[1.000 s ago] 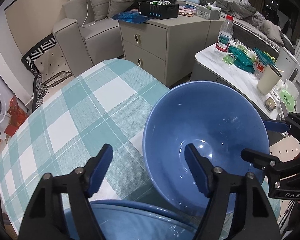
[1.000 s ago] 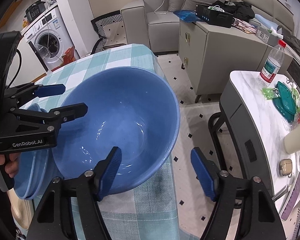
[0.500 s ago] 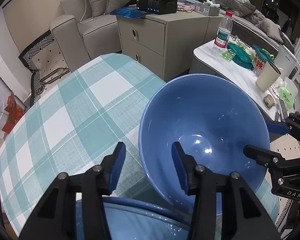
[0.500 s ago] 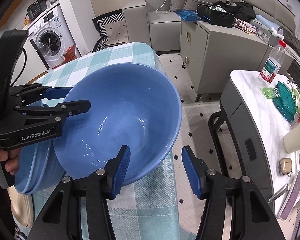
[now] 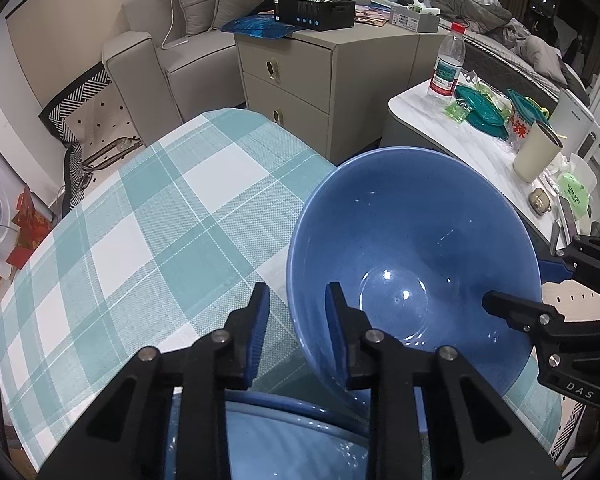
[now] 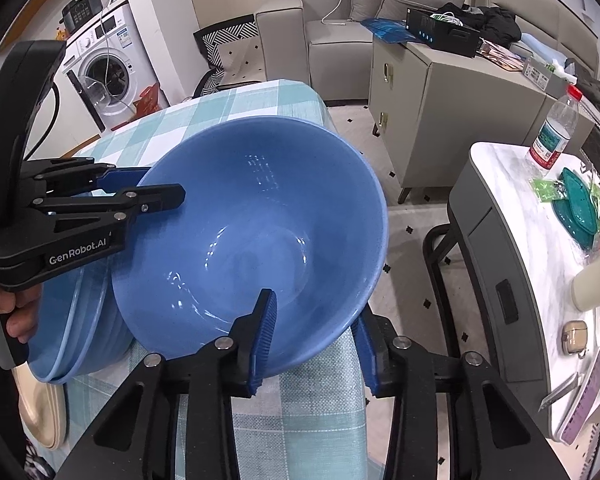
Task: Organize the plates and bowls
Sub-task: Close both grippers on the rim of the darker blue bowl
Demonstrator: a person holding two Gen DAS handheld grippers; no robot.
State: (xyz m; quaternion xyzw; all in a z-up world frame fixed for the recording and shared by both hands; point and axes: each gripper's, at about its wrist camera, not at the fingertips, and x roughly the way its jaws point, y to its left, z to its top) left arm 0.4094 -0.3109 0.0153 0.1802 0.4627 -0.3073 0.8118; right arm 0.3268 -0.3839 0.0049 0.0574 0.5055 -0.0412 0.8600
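A large blue bowl (image 5: 412,256) (image 6: 260,232) leans tilted on the checked tablecloth (image 5: 140,220), against a stack of blue bowls (image 6: 80,320) (image 5: 300,444). My left gripper (image 5: 298,330) straddles the bowl's near-left rim, one finger inside and one outside. Its jaws are closing, and cloth still shows between the outer pad and the bowl. My right gripper (image 6: 316,340) straddles the opposite rim at the table's edge and is closing too. Its inner pad hovers over the bowl's inside and its outer finger sits under the wall. Each gripper also shows in the other's view, the right gripper (image 5: 532,284) and the left gripper (image 6: 156,188).
A beige plate (image 6: 40,412) lies beside the blue stack. A person's hand (image 6: 16,316) holds the left gripper. Right of the table stands a white side table (image 6: 520,208) with a water bottle (image 5: 446,66) and teal lids. A drawer cabinet (image 5: 300,80), sofa and washing machine (image 6: 104,76) stand behind.
Both grippers' jaws have narrowed from wide open to close around the big bowl's rim. The bowl and both hands have stayed about where they were.
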